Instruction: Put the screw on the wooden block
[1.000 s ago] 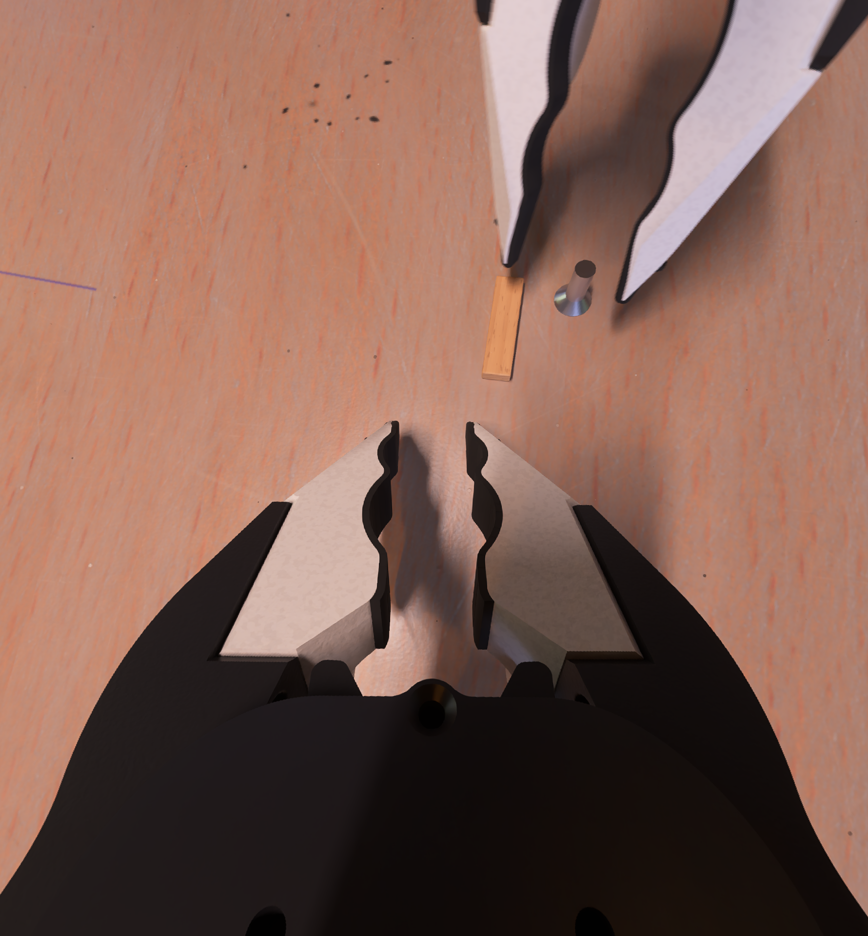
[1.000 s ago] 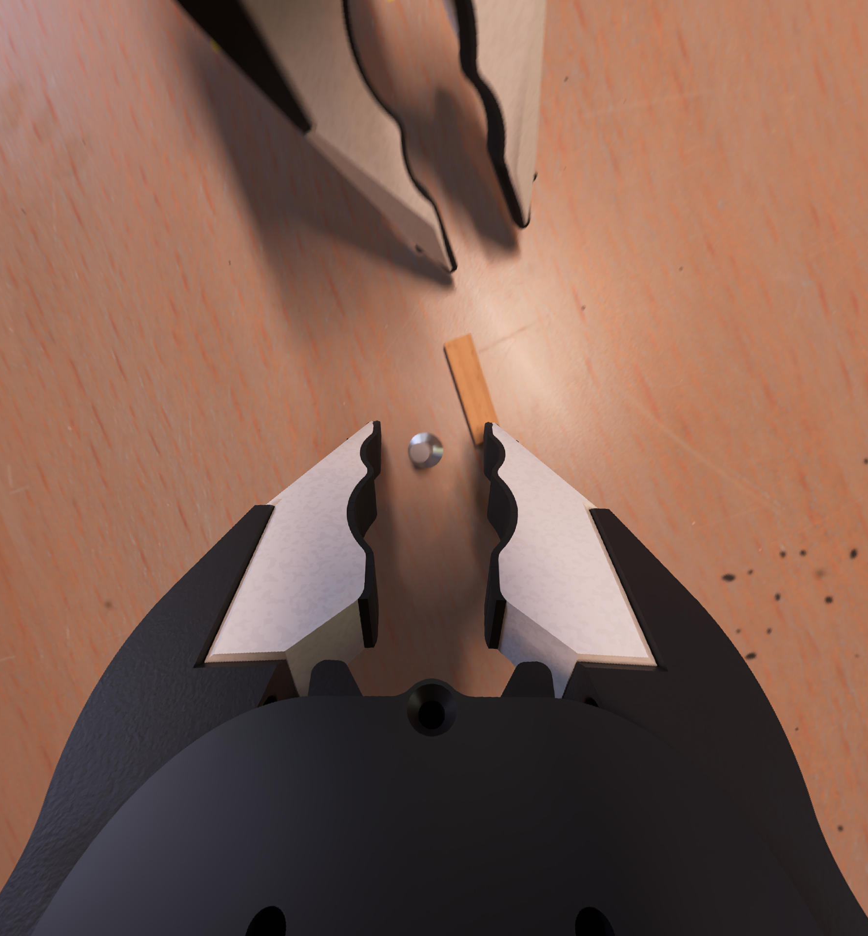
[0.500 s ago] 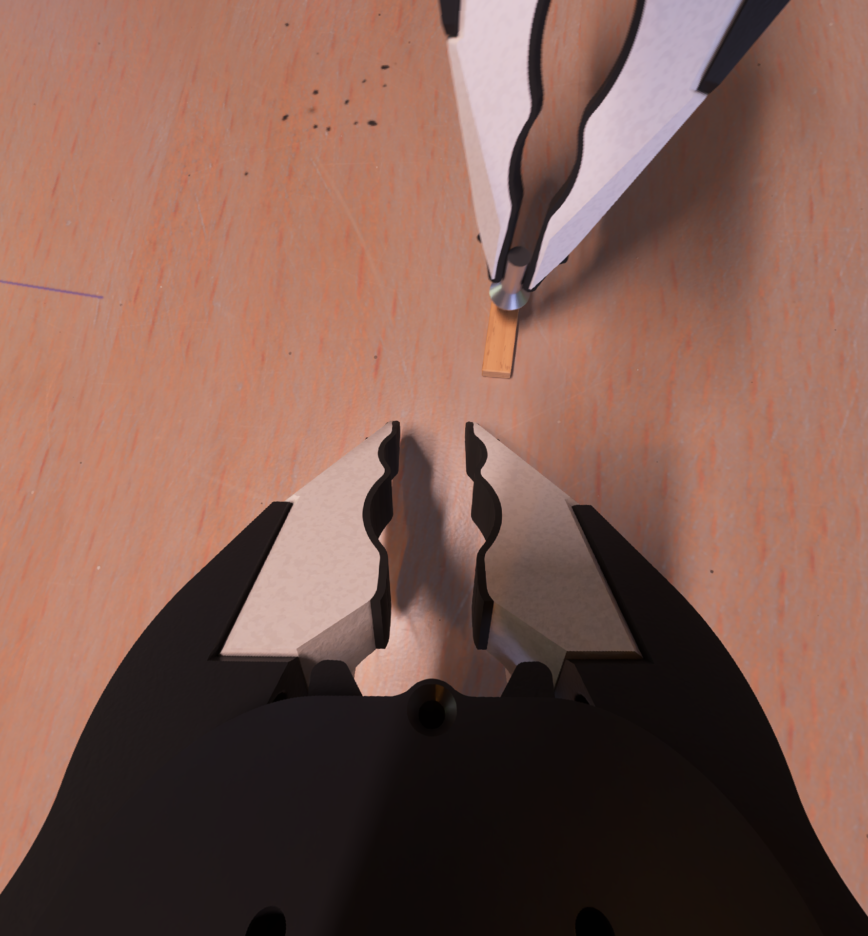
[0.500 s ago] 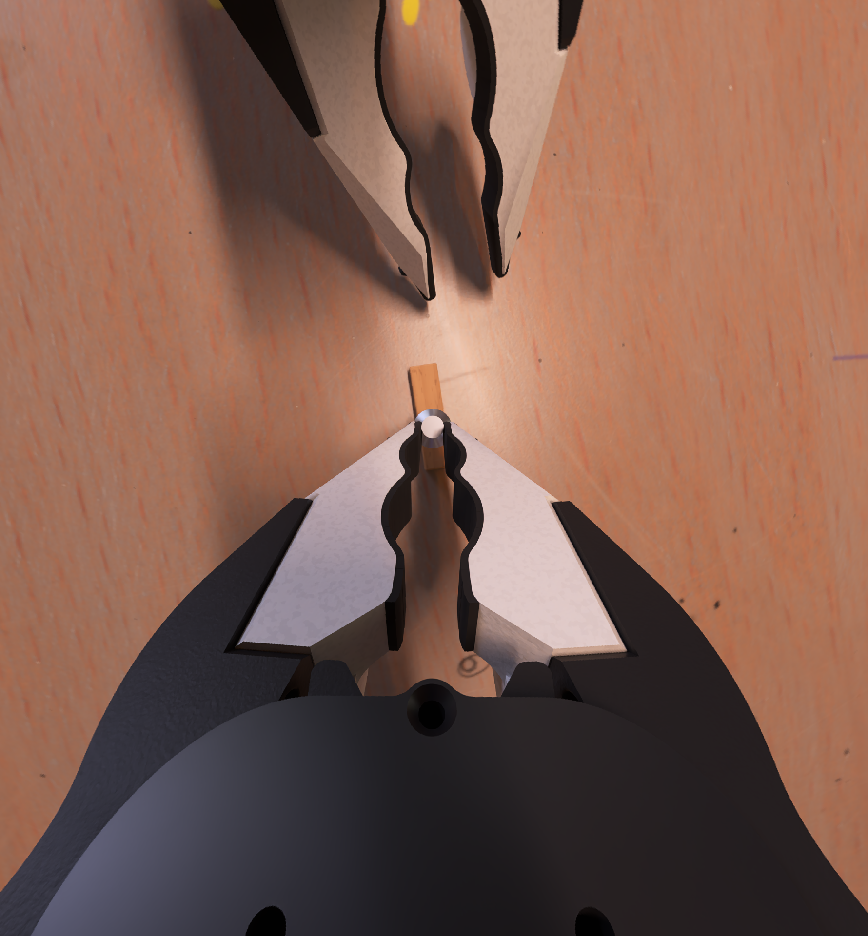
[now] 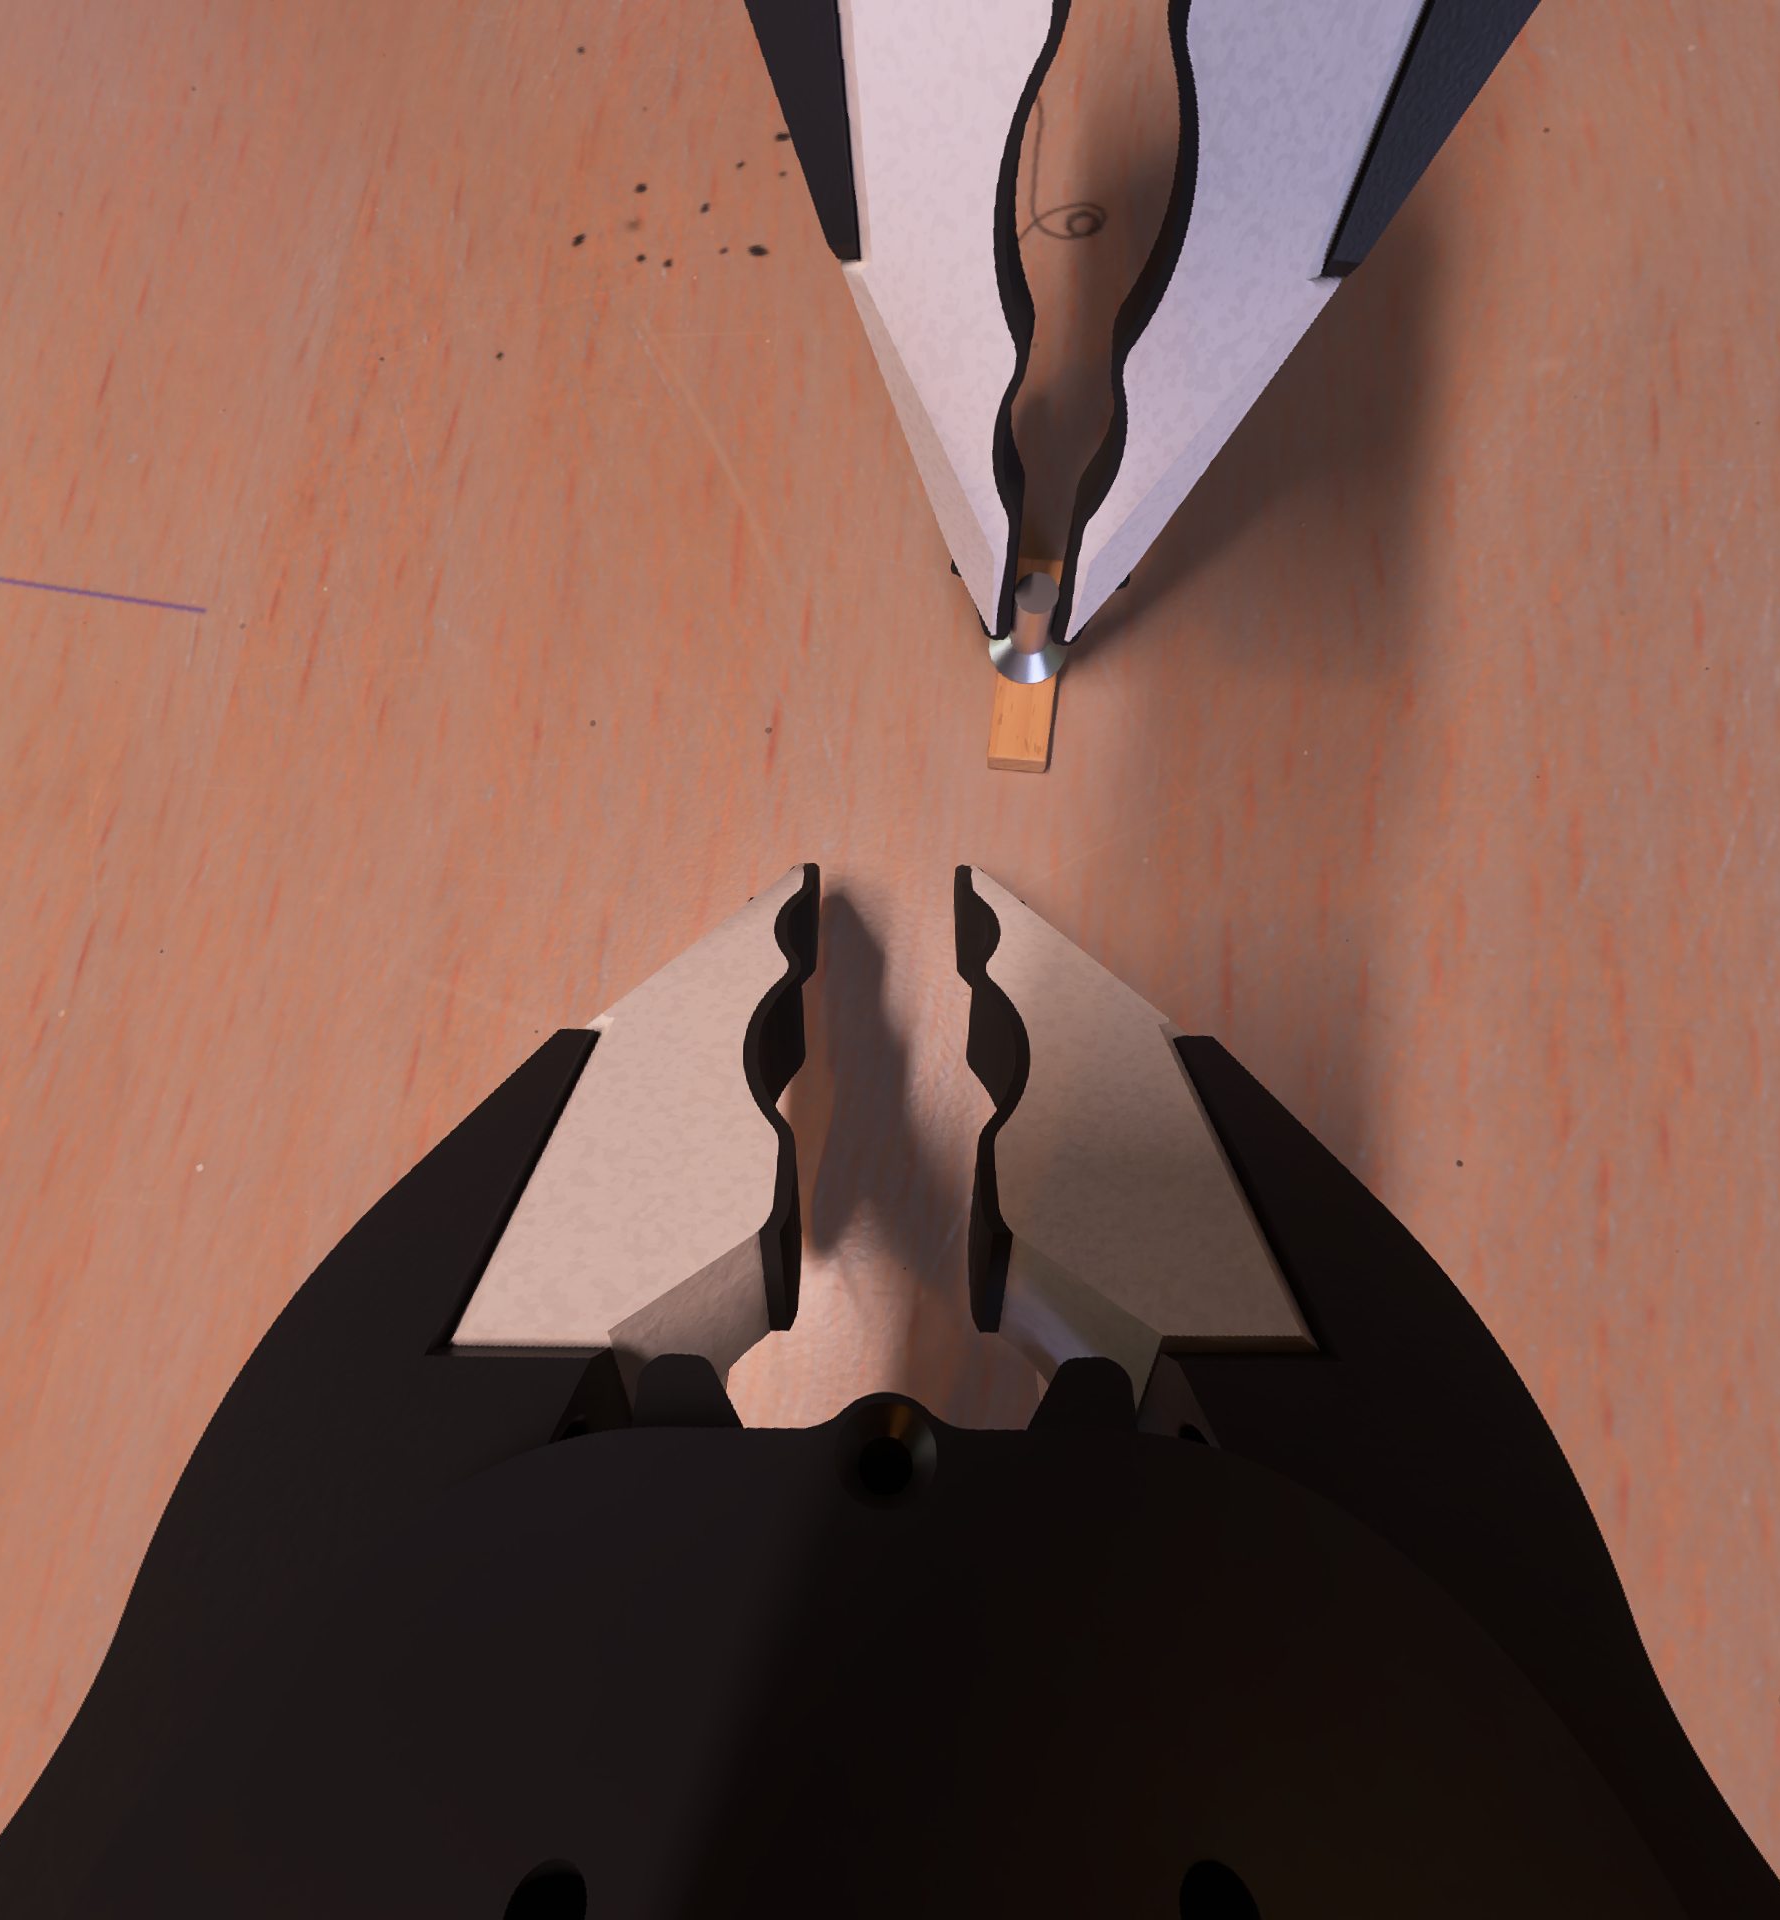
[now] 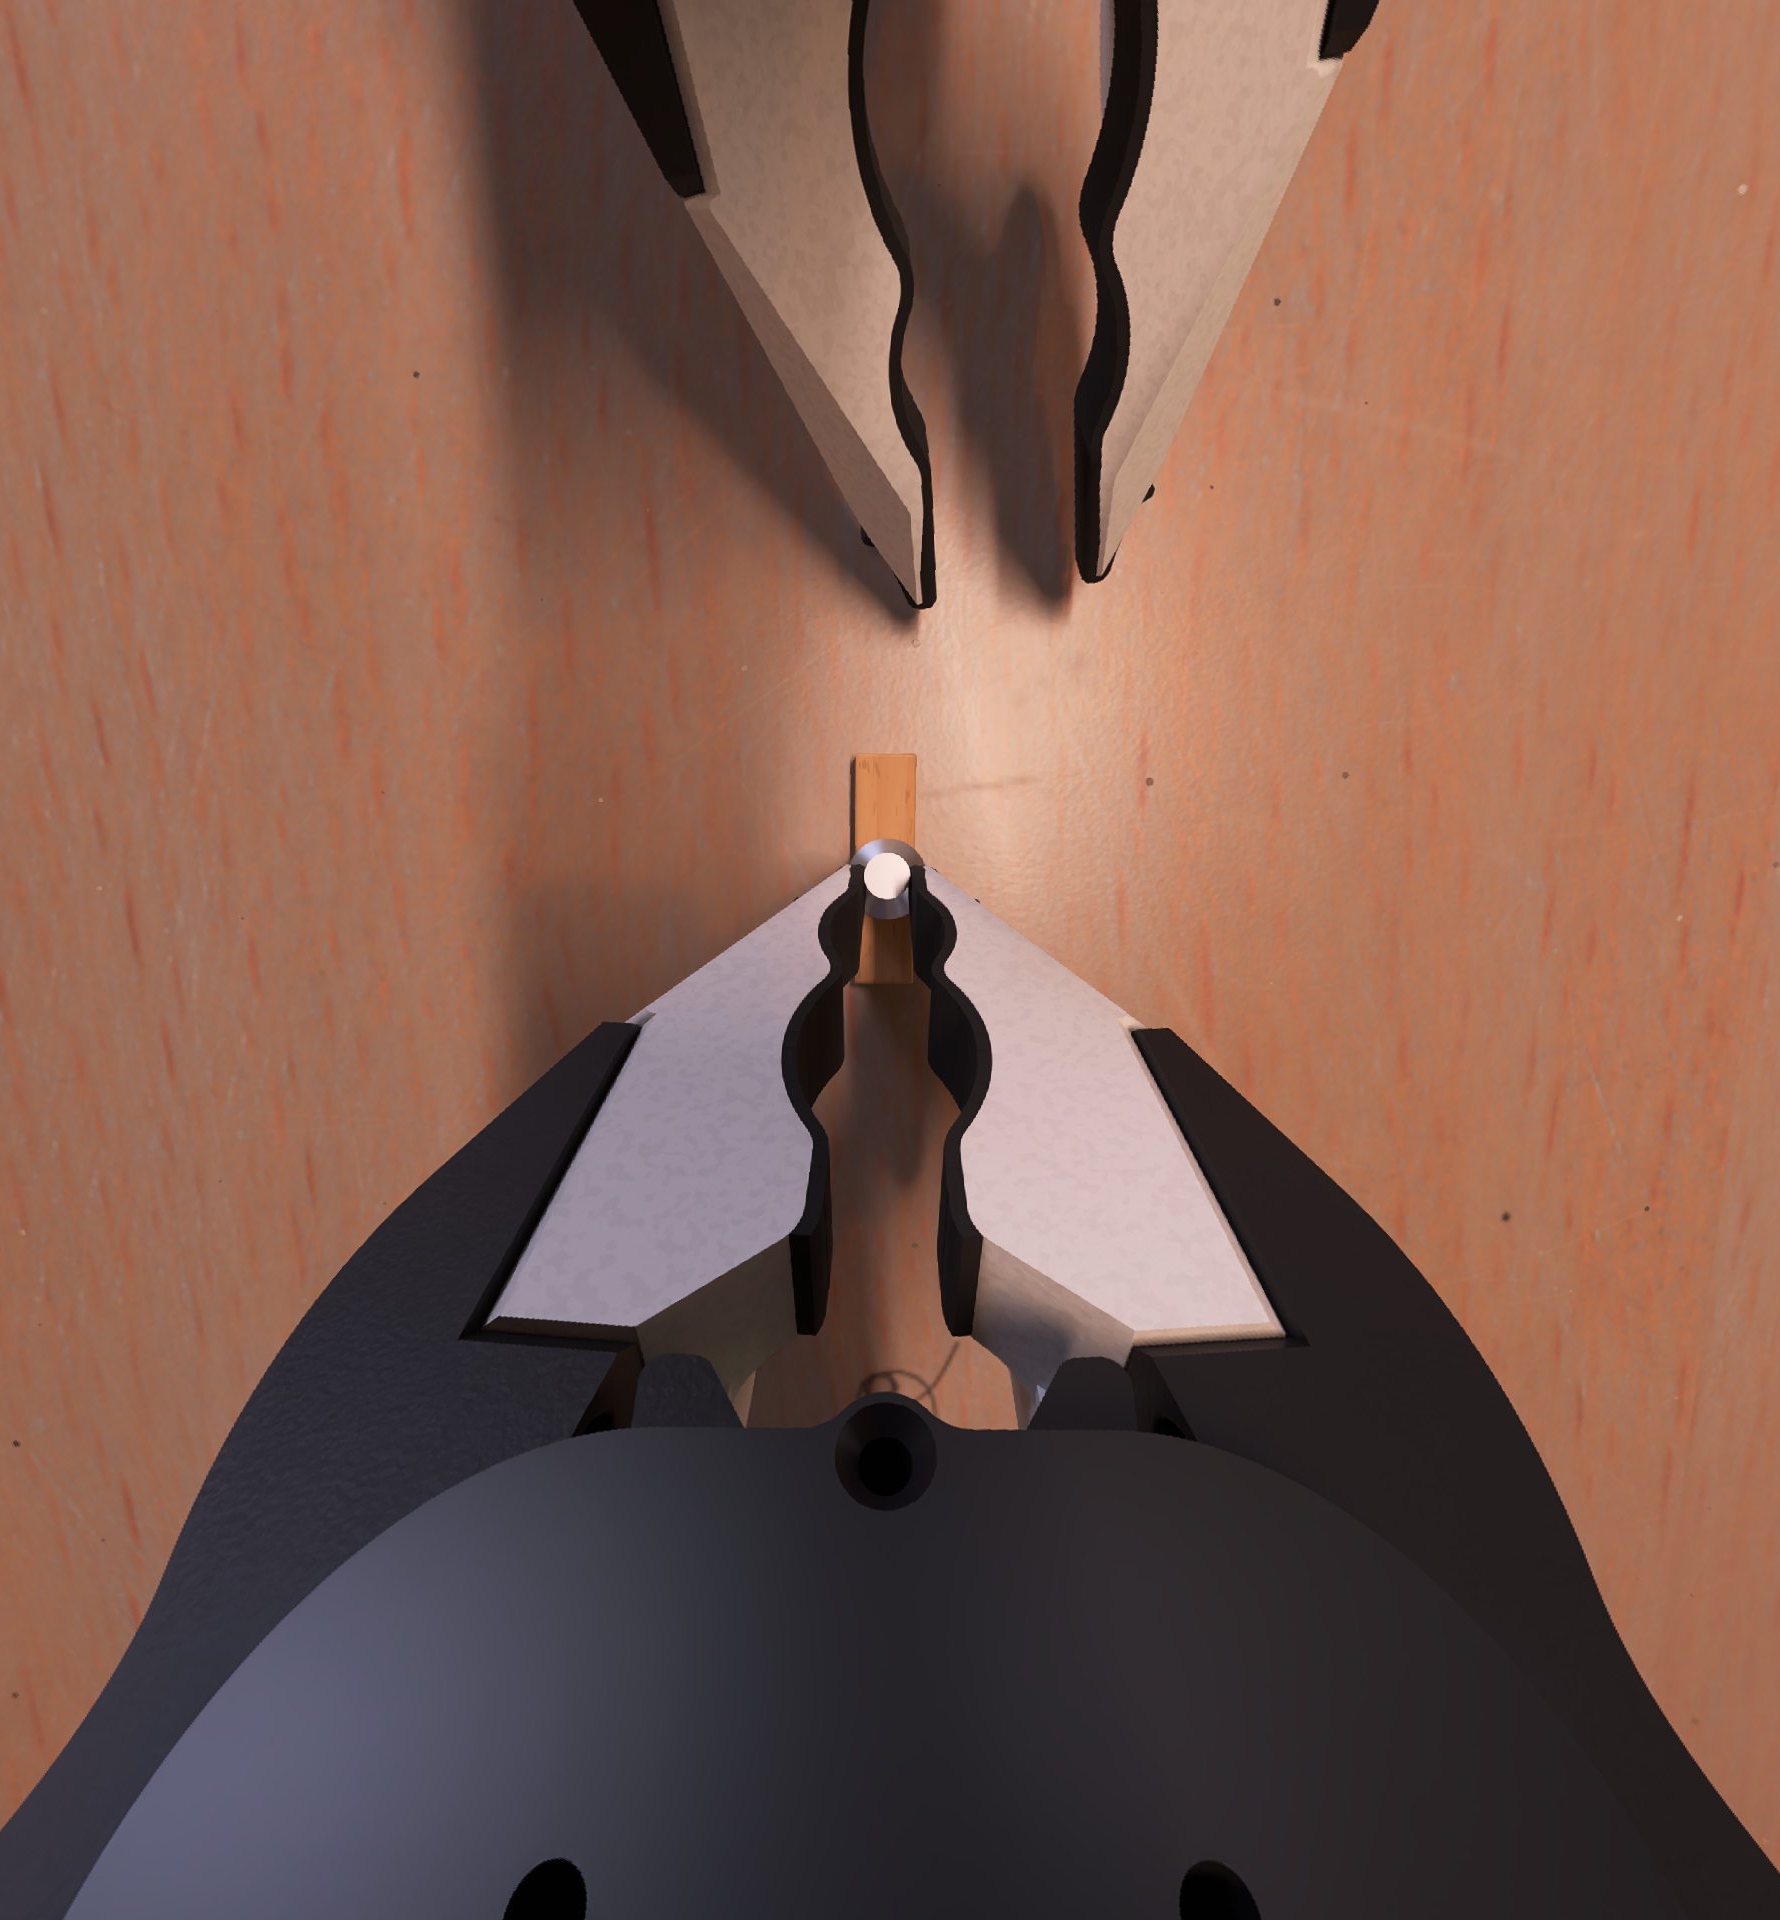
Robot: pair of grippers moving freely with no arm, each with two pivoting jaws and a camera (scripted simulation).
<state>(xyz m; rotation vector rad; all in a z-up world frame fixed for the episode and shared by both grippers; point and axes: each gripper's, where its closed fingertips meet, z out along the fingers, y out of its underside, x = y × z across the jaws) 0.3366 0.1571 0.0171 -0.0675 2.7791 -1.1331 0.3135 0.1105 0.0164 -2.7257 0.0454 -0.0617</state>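
The screw (image 5: pixel 1031 629) is seen pinched by its shank between the tips of the right claw (image 6: pixel 886 878), head down and shank upright, directly over the block (image 5: pixel 1021 722). In the left wrist view the flared head appears to meet the block's top face near its far half, though whether it truly rests there or hangs just above cannot be told. The block, a thin orange-brown strip, lies flat on the table (image 5: pixel 346 727); no table edge or corner is caught in either view, so its place can be given only as between the two claws.

The left claw (image 5: pixel 886 883) is held partly open and empty, its tips just short of the block's near end and a little to one side of it. The right claw is closed down to the width of the shank and is by far the nearer to the work.

The block's long axis runs along the line joining the two claws, so the screw has room to spare lengthwise and little across. The placing is judged nearly complete: what remains would be a release straight above the strip, with a topple of the upright screw as the likeliest mishap once the grip is let go.
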